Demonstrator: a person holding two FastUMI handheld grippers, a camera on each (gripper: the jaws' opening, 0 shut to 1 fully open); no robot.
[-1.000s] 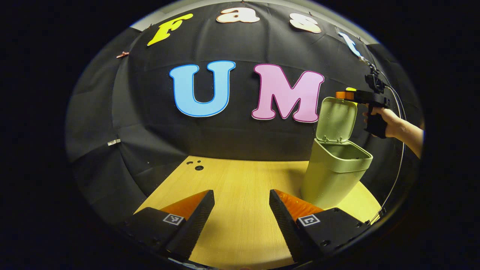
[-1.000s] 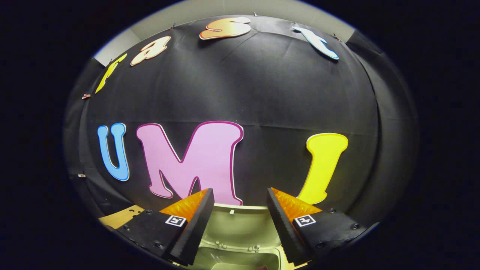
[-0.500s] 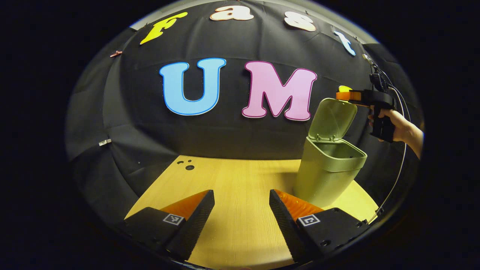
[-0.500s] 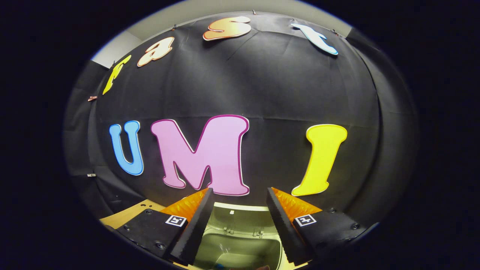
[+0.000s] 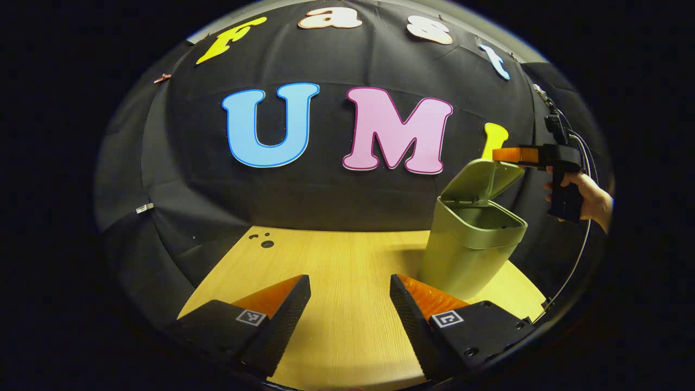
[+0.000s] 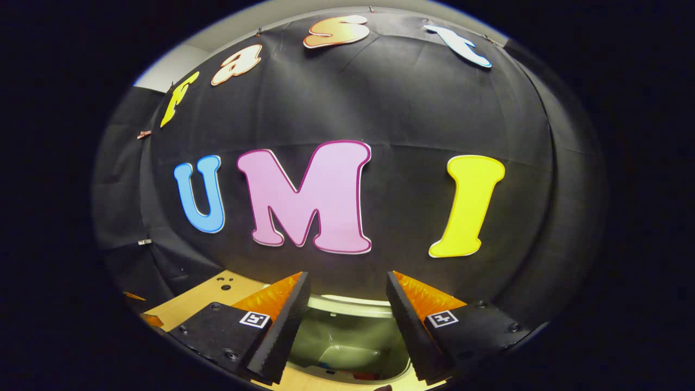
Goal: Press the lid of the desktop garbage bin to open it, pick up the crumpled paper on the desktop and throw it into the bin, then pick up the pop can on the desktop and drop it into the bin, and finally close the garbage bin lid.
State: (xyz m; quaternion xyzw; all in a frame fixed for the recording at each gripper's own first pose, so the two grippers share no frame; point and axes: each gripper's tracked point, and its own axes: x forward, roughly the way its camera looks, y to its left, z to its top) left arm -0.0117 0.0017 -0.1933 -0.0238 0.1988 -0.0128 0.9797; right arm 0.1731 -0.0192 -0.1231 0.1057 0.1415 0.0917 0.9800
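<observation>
The green bin (image 5: 469,255) stands on the right of the wooden table (image 5: 336,260). Its lid (image 5: 480,182) hangs about halfway down over the opening. My right gripper (image 5: 509,155), held by a hand (image 5: 589,198), lies against the lid's raised edge. In the right gripper view, the right gripper (image 6: 347,309) is open, and the lid's pale rim (image 6: 347,302) and the bin's inside (image 6: 347,339) show between its fingers. Something pale and a bit of red lie low in there. My left gripper (image 5: 350,304) hovers open over the table's front, left of the bin, holding nothing.
The black booth wall closes the table's back and sides. A few small holes (image 5: 264,242) mark the table's far left corner. A cable (image 5: 575,260) hangs from the right gripper down past the table's right edge.
The lid has tipped from nearly upright to about halfway down. My right gripper has moved down with its edge. The left gripper stayed open and has shifted only slightly.
</observation>
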